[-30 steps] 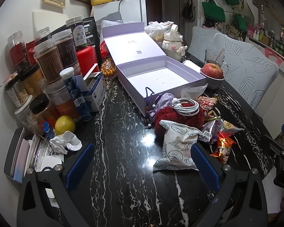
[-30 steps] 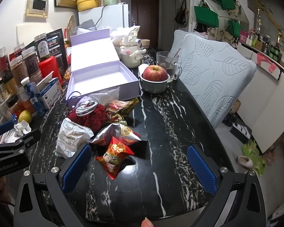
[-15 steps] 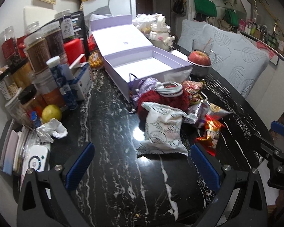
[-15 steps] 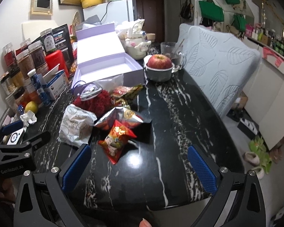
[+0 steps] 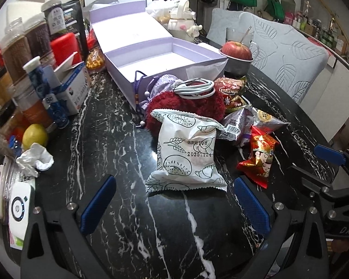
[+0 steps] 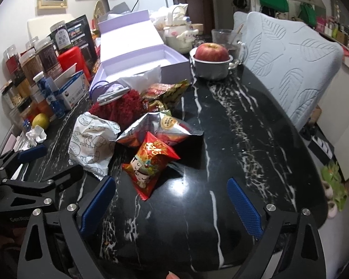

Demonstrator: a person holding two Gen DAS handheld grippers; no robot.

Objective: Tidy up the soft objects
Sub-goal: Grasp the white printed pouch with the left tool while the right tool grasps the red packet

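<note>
The left gripper (image 5: 174,205) stands wide open and empty above the black marble table (image 5: 118,158); the white snack bag (image 5: 186,153), stamped 20251124, lies just ahead between its fingers. The right gripper (image 6: 171,205), jaws closing from wide, holds nothing; the red cartoon-printed packet (image 6: 151,162) lies just ahead, nearer its left finger.

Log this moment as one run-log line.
phase: approach | left claw: open, empty, nearest white snack bag | right claw: closing, nothing between its jaws, nearest red packet | lavender box: open, empty
</note>
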